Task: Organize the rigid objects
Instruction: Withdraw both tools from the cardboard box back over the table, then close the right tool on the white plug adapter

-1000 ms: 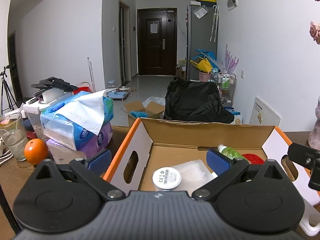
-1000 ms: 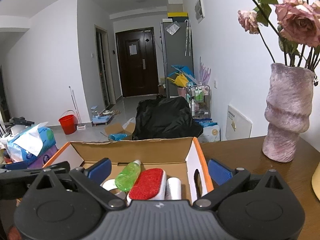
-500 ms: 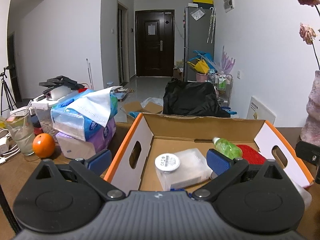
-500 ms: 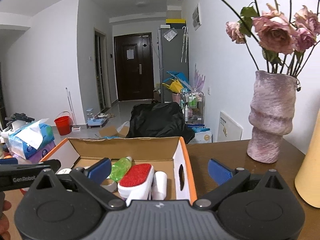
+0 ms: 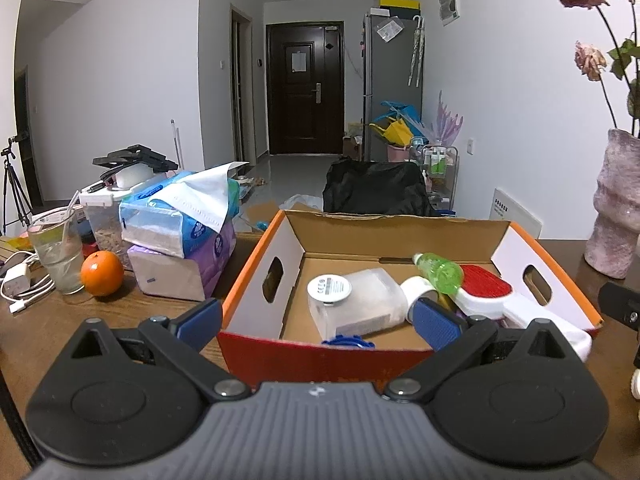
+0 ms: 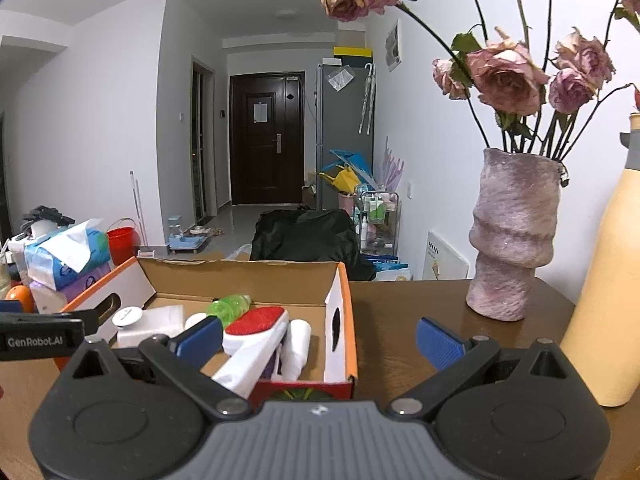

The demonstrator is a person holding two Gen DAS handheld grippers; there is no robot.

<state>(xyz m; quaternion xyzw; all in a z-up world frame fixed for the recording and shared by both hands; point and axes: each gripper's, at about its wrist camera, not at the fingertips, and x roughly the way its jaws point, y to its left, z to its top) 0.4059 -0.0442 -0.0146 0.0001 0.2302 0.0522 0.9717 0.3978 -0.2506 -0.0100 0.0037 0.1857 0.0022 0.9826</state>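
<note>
Left gripper (image 5: 316, 314), spread and empty, is facing the cardboard box (image 5: 320, 354); the white jar (image 5: 356, 300) is lying dead ahead, nearer this hand.

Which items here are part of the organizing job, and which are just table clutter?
Job:
- orange-edged cardboard box
- green plastic bottle
- red-faced white brush
- translucent white-capped container

Clutter:
- orange fruit
- stacked tissue packs
- drinking glass with straw
- pink textured vase
- pale yellow bottle
</note>
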